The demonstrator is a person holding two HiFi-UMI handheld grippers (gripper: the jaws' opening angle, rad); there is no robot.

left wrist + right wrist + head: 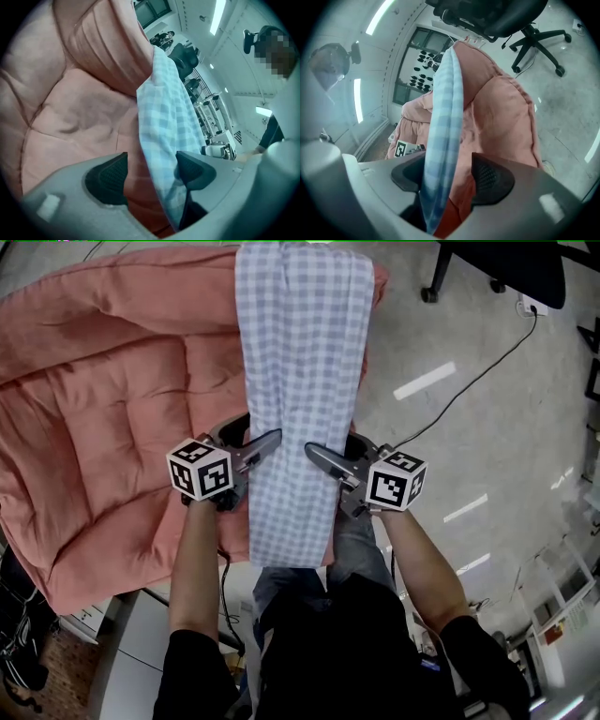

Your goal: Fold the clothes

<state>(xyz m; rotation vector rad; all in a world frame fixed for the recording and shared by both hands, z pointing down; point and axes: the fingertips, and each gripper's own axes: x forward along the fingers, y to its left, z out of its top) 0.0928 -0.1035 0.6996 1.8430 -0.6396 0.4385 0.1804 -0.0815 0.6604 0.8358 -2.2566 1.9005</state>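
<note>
A long blue-and-white checked cloth [300, 352], folded into a narrow strip, lies over a pink quilted cushion [112, 409], and its near end hangs toward me. My left gripper [255, 439] is at the strip's left edge and my right gripper [330, 451] at its right edge. In the left gripper view the jaws [150, 176] stand apart with the cloth [168, 112] edge running between them, close to the right pad [194, 171]. In the right gripper view the gripper [447, 176] is also apart around the cloth [445, 108] edge, which lies by the left pad [410, 176]. The cushion [497, 117] fills the rest of the gap.
An office chair base [441, 282] stands on the grey floor at the back right, with a black cable [469, 381] running to a socket [532, 306]. A white drawer unit [122, 634] is at the lower left. My legs [356, 540] are right behind the cloth's hanging end.
</note>
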